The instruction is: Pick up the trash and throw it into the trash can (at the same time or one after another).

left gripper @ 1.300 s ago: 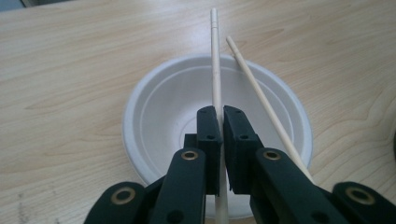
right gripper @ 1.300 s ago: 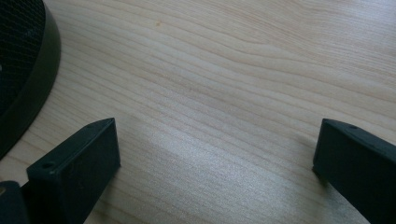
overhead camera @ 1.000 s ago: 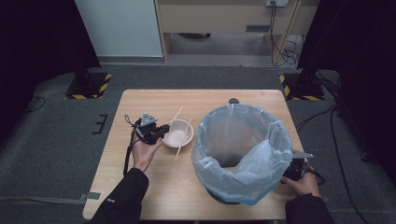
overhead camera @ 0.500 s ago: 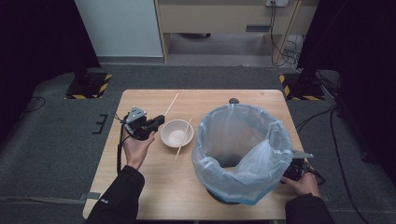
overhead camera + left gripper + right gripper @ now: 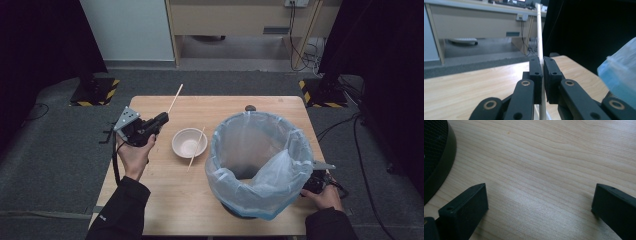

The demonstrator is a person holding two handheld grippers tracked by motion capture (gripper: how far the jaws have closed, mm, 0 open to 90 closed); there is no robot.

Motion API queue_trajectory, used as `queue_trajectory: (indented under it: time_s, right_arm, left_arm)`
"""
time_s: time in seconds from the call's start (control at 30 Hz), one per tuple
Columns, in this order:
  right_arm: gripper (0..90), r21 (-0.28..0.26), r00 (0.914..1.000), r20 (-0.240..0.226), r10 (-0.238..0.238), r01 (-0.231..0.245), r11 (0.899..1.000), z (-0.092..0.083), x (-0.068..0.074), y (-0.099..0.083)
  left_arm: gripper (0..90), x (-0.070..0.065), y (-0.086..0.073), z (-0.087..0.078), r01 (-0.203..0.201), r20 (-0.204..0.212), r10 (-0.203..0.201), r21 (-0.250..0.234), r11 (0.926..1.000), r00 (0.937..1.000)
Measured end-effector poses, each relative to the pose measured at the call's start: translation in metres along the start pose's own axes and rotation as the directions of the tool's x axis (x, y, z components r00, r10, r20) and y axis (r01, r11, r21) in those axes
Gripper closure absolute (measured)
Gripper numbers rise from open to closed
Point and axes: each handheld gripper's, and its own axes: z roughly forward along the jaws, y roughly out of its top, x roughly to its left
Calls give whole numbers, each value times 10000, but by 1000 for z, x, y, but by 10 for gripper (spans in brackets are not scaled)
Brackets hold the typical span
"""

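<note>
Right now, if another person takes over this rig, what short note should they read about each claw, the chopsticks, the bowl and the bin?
Left claw: shut on one chopstick, held in the air left of the bowl.
Right claw: open, nothing between the jaws, low over the table beside the base of the bin.
Second chopstick: resting across the bowl's rim, lower end on the table.
Done: one chopstick is picked up.
Left, probably: drop it into the blue-bagged bin, then deal with the second chopstick and the bowl.
</note>
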Motion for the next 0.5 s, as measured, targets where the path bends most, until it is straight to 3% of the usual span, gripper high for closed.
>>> queue_trajectory:
  time_s: [0.23, 0.5]
  right_arm:
    - [8, -1, 10000, 0, 0, 0, 10000, 0, 0, 0]
    - [8, 1, 10000, 3, 3, -3, 10000, 0, 0, 0]
  left_arm:
    - [854, -11, 16, -13, -120, 346, 146, -730, 9973, 9993]
    - [854, -27, 32, -28, -355, 790, 476, -1480, 9883, 9957]
